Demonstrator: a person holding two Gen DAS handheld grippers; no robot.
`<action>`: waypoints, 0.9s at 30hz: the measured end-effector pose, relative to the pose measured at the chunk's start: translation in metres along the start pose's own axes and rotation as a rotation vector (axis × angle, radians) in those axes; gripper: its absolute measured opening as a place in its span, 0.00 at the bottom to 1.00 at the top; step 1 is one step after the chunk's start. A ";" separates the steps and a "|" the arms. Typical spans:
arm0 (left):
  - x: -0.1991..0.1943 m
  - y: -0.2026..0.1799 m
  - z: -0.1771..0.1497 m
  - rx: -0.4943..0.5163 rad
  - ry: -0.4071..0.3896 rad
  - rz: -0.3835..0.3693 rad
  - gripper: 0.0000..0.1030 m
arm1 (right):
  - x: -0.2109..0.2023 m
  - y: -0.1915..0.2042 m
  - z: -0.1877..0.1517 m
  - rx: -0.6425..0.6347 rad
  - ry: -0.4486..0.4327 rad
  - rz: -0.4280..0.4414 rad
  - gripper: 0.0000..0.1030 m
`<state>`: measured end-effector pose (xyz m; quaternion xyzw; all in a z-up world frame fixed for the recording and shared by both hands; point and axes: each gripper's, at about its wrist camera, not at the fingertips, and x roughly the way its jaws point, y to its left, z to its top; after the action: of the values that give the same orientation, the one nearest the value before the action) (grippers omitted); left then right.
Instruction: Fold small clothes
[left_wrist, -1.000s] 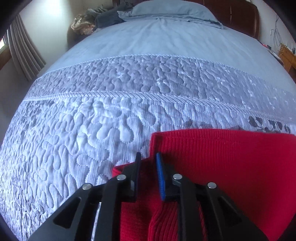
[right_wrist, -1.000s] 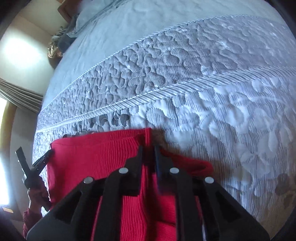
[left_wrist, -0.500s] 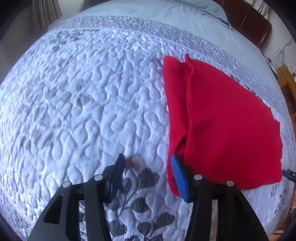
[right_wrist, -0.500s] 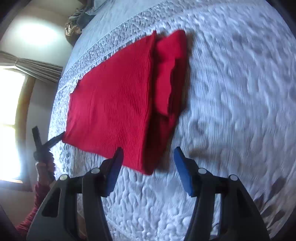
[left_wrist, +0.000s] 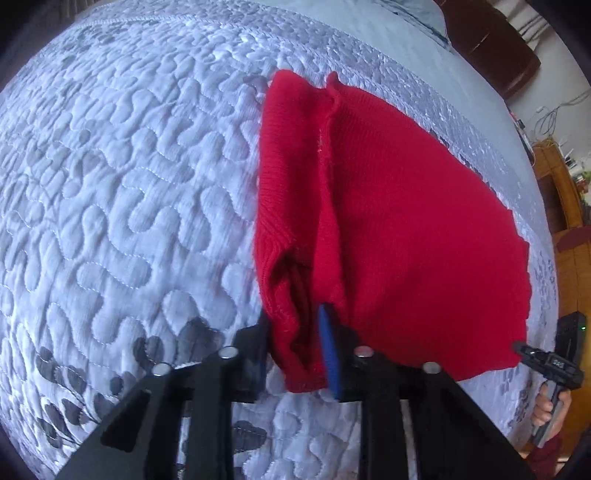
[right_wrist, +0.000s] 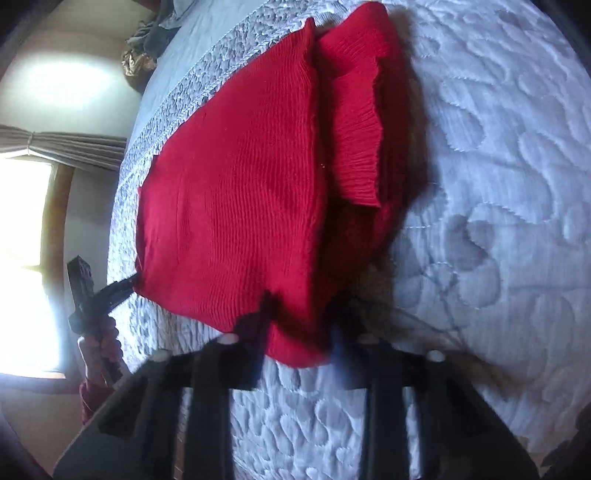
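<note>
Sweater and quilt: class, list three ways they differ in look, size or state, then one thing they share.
The sweater is plain red ribbed knit; the quilt is pale blue-grey with stitched swirls and dark leaf prints. The sweater is much smaller and lies on the quilt, which runs past its edges. The sweater is folded, with a sleeve turned in; the quilt lies spread out. Both are soft textiles.

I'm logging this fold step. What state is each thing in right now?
Sweater: lying on the quilt, sleeves folded in, near corners gripped.
Left gripper: shut on the sweater's near left corner.
Right gripper: closed around the near right corner; blurred.
Curtain: drawn aside, tied back.
</note>
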<state>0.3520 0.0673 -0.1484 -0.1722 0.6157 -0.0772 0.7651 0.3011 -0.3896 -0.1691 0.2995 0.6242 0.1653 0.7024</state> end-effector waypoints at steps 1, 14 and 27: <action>0.001 -0.001 0.001 -0.012 0.009 -0.022 0.10 | 0.000 -0.003 -0.001 0.016 0.001 0.024 0.12; -0.021 0.006 -0.024 -0.106 0.014 -0.105 0.06 | -0.059 0.010 -0.042 -0.010 -0.073 0.065 0.08; -0.060 -0.019 -0.168 0.050 0.073 -0.108 0.06 | -0.124 -0.042 -0.178 0.027 -0.051 -0.017 0.08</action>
<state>0.1775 0.0408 -0.1176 -0.1831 0.6309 -0.1397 0.7409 0.1004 -0.4591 -0.1065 0.3077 0.6107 0.1432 0.7155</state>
